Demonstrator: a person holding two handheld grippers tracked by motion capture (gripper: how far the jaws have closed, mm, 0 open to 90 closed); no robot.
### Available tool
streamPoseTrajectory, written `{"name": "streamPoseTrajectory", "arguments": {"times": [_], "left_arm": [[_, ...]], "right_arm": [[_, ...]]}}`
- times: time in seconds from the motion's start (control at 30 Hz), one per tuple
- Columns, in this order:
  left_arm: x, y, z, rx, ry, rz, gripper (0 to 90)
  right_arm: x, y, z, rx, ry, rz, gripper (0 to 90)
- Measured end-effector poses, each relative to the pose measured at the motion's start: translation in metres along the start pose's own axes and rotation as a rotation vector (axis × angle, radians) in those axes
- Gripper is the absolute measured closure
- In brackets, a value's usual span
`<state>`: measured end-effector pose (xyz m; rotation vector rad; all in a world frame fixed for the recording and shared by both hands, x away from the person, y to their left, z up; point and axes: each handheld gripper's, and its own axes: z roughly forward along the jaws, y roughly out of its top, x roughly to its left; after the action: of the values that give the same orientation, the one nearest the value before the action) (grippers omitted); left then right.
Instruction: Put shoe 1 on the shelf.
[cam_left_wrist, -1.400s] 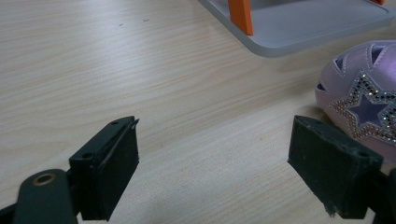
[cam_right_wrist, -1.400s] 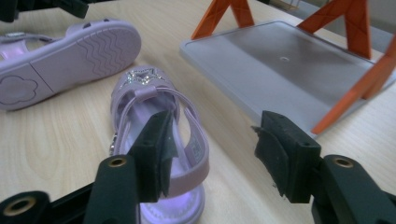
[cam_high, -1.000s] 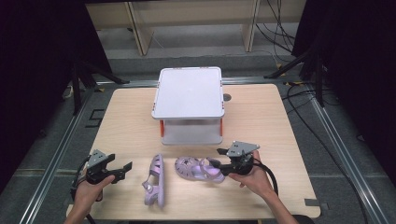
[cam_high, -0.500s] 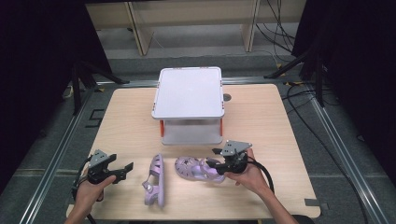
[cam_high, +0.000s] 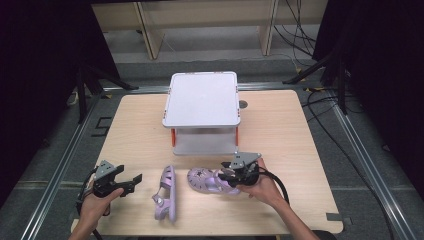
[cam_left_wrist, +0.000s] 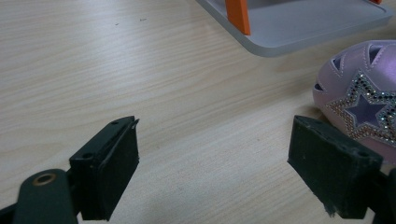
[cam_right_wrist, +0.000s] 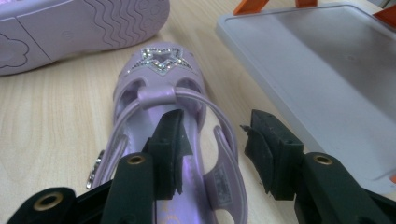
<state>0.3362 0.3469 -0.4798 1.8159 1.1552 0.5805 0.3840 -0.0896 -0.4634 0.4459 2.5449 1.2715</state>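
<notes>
The star-toed sandal (cam_high: 207, 181) lies toe-left along the bench's near edge. The right hand-held gripper (cam_high: 233, 176) straddles its heel wall, jaws just closing, not yet clamped; the left hand-held gripper (cam_high: 134, 179) gapes empty.

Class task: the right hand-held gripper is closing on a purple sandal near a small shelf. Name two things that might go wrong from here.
1. The right hand-held gripper has just been closing with one jaw inside the sandal and one outside its thin side strap; the pads do not press yet. The soft strap may bend and slip out when lifted.
2. The shelf's grey base lies close beside the outer jaw, which might knock it.
</notes>
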Motion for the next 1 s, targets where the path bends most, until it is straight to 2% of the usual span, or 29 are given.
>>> {"name": "streamPoseTrajectory", "arguments": {"times": [0.17,0.2,0.3,0.33,0.37,0.5,0.73,0.87,0.9,0.97,1.0], "left_arm": [[-0.0008,0.0006,-0.0009,-0.01,-0.012,0.011,15.6],[-0.0016,0.0007,-0.0021,-0.004,-0.003,0.003,15.6],[-0.002,0.0008,-0.0028,-0.003,-0.003,0.003,15.6],[-0.0018,0.0007,-0.0021,-0.006,-0.009,0.009,15.6],[-0.0018,0.0007,-0.0021,-0.006,-0.009,0.009,15.6],[-0.0019,0.0006,-0.0013,-0.004,-0.009,0.012,15.5],[-0.0018,0.0006,-0.0017,-0.005,-0.007,0.01,15.6],[-0.0026,0.0006,-0.0036,0.004,0.002,-0.003,15.6],[-0.0015,0.0009,-0.0023,-0.01,-0.01,0.01,15.6],[-0.0017,0.0009,-0.0024,-0.012,-0.011,0.008,15.5],[-0.0017,0.0011,-0.0027,-0.013,-0.011,0.008,15.6]], "right_arm": [[-0.0015,0.0026,0.0036,-0.003,0.025,-0.007,62.4],[-0.0016,0.0033,0.005,0.004,0.039,-0.006,66.6],[-0.0018,0.0037,0.0058,0.005,0.034,-0.012,71.0],[-0.003,0.0043,0.0038,-0.008,0.035,-0.017,78.9],[-0.0033,0.0047,0.0025,-0.007,0.039,-0.01,80.0],[-0.0022,0.0044,0.0027,0.011,0.036,-0.035,81.3],[-0.0015,0.0048,0.0024,0.012,0.03,-0.02,81.6],[0.0,0.0047,0.0013,0.015,0.008,0.015,83.1],[0.0006,0.0046,0.001,0.018,0.01,0.028,83.3],[0.0009,0.0044,0.0003,0.017,0.004,0.035,83.4],[0.0026,0.0036,-0.0017,0.022,0.0,0.061,83.5]]}}
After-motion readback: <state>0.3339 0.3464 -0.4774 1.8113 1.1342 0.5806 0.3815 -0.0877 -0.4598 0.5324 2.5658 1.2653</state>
